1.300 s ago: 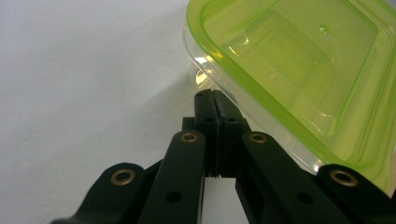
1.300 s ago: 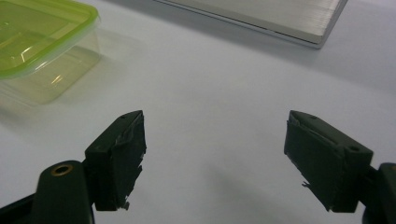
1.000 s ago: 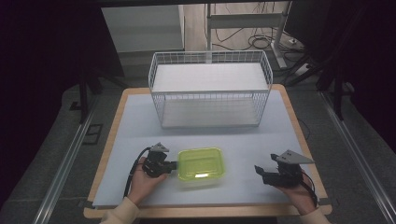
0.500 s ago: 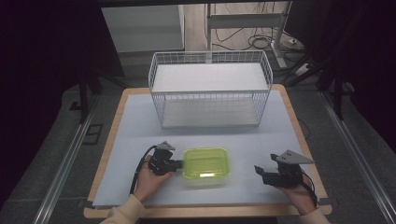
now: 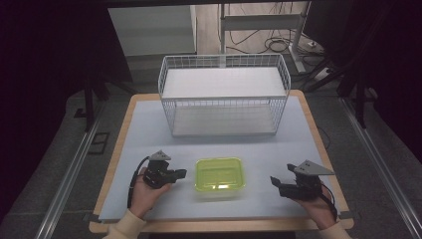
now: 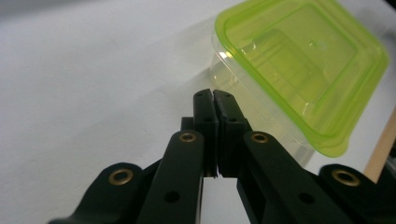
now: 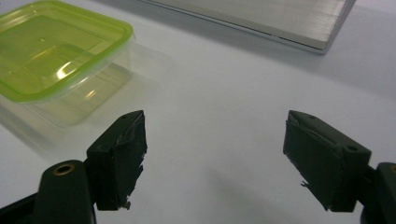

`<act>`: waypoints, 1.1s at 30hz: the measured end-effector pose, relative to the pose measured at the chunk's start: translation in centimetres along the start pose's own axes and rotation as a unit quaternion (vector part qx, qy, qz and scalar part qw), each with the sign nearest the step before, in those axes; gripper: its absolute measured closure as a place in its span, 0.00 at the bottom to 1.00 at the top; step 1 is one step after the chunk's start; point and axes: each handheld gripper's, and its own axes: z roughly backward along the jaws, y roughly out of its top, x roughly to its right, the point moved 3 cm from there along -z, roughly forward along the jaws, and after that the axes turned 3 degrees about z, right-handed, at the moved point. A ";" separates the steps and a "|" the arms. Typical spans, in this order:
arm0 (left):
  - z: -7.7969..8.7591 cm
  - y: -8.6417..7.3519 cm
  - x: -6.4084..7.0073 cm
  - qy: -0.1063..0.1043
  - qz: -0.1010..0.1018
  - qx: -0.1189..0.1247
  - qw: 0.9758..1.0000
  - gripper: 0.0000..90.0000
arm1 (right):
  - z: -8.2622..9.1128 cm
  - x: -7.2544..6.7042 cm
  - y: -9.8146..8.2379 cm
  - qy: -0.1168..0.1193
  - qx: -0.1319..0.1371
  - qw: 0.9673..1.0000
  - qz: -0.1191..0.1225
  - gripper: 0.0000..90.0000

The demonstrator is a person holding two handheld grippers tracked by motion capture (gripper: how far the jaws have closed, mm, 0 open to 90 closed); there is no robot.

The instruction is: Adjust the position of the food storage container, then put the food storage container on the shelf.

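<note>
The lidded green container (image 5: 220,175) sits flat, lid up, long axis across the table's (image 5: 149,124) near edge, between the left gripper (image 5: 182,173), jaws together, and the right gripper (image 5: 274,184), jaws apart.

The food container (image 5: 219,177) is showing a bright lime-green lid over a clear, colourless body. The wire basket (image 5: 224,94) is showing white, with a fine grid pattern of thin wires. The table mat (image 5: 149,134) is looking pale blue-grey, and the table edge (image 5: 121,134) is showing light wood. Both grippers, left (image 5: 180,174) and right (image 5: 274,181), are appearing black, with small brass-coloured rivets.
</note>
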 end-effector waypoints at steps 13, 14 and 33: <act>1.4 0.3 0.6 -0.040 0.060 0.036 0.997 0.58 | -0.2 -0.6 0.2 0.031 0.017 0.999 -0.021 0.24; 1.6 0.3 0.7 -0.057 0.077 0.041 0.995 0.52 | -0.2 -0.6 0.4 0.045 0.016 0.998 -0.034 0.26; 1.4 0.5 0.9 -0.107 0.128 0.048 0.985 0.45 | -2.4 -2.3 2.4 0.155 -0.008 0.980 -0.122 0.32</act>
